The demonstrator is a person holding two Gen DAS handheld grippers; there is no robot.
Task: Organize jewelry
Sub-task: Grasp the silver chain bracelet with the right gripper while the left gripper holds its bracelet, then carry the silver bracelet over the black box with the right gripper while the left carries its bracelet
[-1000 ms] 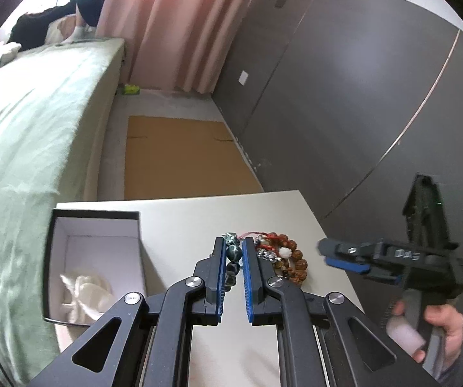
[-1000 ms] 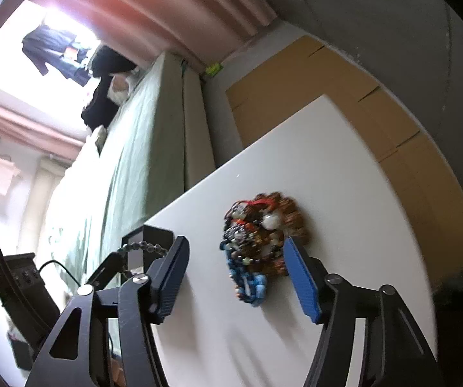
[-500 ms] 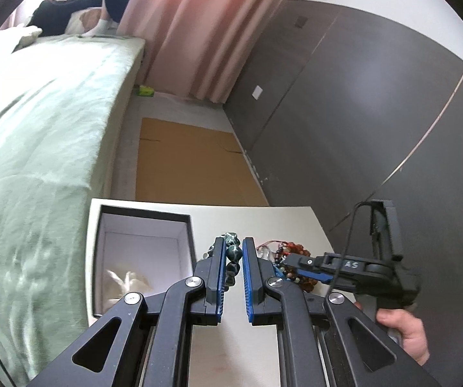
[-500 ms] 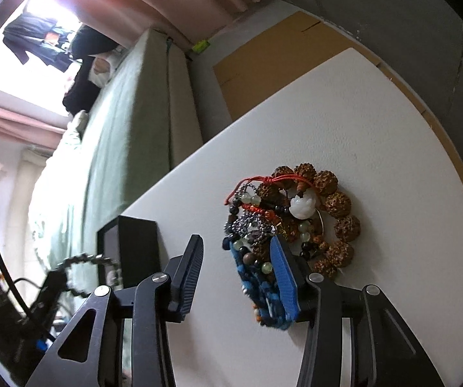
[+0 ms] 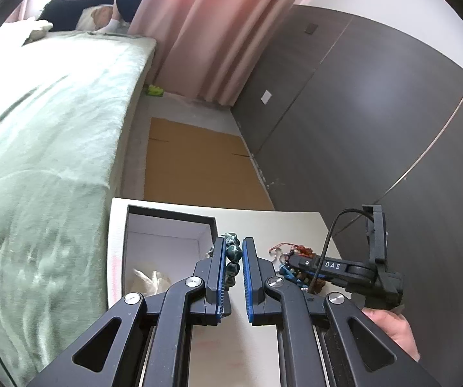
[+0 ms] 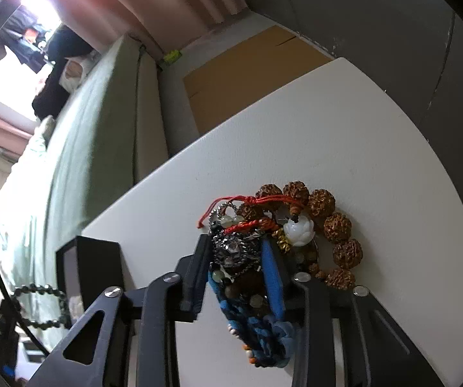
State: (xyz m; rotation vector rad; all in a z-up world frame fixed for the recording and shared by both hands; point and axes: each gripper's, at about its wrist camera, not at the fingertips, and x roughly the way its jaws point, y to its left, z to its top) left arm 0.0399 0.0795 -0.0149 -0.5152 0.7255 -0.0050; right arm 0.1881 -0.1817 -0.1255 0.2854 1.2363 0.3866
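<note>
The left gripper (image 5: 233,259) was clamped narrow on a dark green bead bracelet (image 5: 233,253), carrying it just beside the open black box (image 5: 170,217), whose rim sat to the gripper's left. A bit of white cloth (image 5: 150,280) lay at the box's bottom. So that step looked like a drop-off under way: bracelet up in the air, box right there.

Meanwhile the right gripper (image 6: 234,258) was down in the jewelry pile (image 6: 283,242) on the white table (image 6: 360,148), its jaws closing around a dark metallic piece (image 6: 234,251), with blue cord (image 6: 263,332) bunched near its palm. Big brown seed beads (image 6: 331,222) and a white pendant (image 6: 299,230) lay just outside its right finger.

My guess: next, the left needed to swing over the box and let go, while the right had to lift gently, since those strands looked tangled and more than one might come up.
</note>
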